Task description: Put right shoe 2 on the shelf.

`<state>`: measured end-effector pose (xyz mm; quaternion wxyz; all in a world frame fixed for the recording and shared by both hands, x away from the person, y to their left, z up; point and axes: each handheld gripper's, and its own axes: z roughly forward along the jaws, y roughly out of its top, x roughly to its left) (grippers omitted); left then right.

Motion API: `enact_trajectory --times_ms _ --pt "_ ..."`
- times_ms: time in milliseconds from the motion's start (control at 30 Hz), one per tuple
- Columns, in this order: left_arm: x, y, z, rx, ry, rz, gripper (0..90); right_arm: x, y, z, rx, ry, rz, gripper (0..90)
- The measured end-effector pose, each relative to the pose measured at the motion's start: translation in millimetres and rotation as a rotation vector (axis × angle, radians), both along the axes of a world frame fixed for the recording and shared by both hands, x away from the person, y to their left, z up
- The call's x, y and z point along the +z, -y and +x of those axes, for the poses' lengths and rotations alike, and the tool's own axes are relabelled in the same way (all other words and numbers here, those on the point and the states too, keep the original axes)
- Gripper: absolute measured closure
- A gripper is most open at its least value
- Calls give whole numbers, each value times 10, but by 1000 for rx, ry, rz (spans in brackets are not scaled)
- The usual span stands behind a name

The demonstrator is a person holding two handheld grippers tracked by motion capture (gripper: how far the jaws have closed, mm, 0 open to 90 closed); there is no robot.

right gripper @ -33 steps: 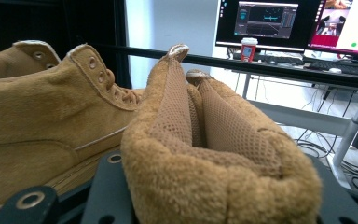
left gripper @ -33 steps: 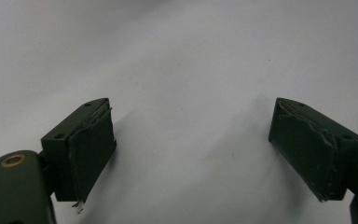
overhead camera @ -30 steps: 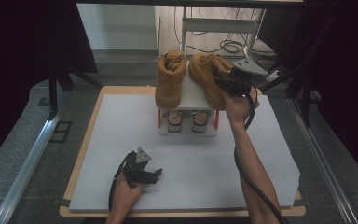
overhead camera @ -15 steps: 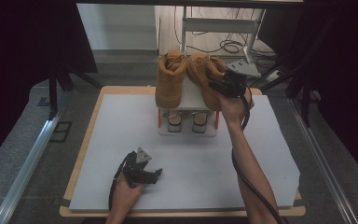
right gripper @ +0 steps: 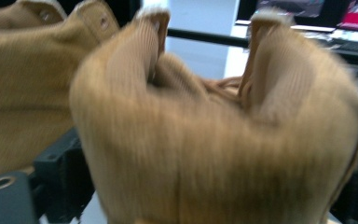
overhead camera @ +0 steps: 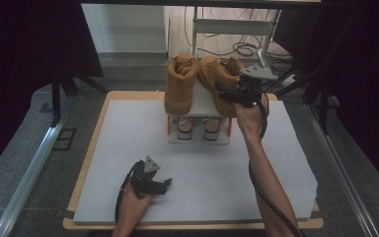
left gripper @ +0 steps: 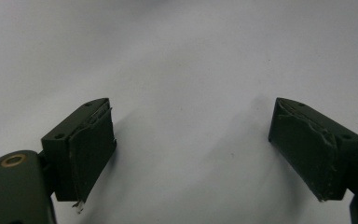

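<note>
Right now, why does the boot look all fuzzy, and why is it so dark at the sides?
In the right gripper view the tan boot is smeared by motion blur, very close to the camera. The high view has black surroundings, with only the white table lit. The left gripper view is sharp, with soft shadows.

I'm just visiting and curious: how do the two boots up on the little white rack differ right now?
The left boot stands untouched, while the right boot has the right gripper at its heel, jaws spread on either side of it and just opened wider. The left boot sits squarely along the rack; the right boot looks angled outward. Both are the same tan, high-topped kind, side by side on the rack's top shelf.
</note>
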<state>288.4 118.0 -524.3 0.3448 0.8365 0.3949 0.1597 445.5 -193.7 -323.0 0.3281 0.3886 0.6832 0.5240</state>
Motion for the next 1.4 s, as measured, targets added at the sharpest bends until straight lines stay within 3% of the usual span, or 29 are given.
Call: enact_trajectory --times_ms 133,200,267,433,833,1133,1167,1200,1233,1267,1333,1367,1400 --pt "1 0 0 -1 -1 0 138 -51 42 -28 7 2 -6 59" --pt "1 -2 0 -2 0 3 138 -74 96 -69 16 -2 30 64" --pt "2 -1 -1 -2 0 3 138 -82 112 -81 16 -1 36 64" --pt "2 -2 0 -3 0 3 138 -132 173 -188 5 -16 4 63" --pt "1 -2 2 -1 -2 1 137 -203 304 -397 16 -37 -19 75" --pt "1 -2 2 1 -4 0 137 -235 489 -585 79 -78 13 293" --pt "2 -3 3 0 -4 2 137 -256 544 -616 90 -80 23 386" --pt "2 -3 3 0 -4 2 137 -256 544 -616 90 -80 23 386" --pt "2 -3 2 -1 -3 2 137 -282 585 -634 100 -89 20 478" --pt "2 -3 2 -1 -3 2 137 -282 585 -634 100 -89 20 478" --pt "2 -1 0 2 -5 0 137 -331 623 -650 120 -109 5 573" --pt "2 -1 0 1 -5 0 137 -383 653 -663 132 -118 5 685" --pt "2 -2 2 0 -3 2 137 -400 661 -673 124 -112 5 723"
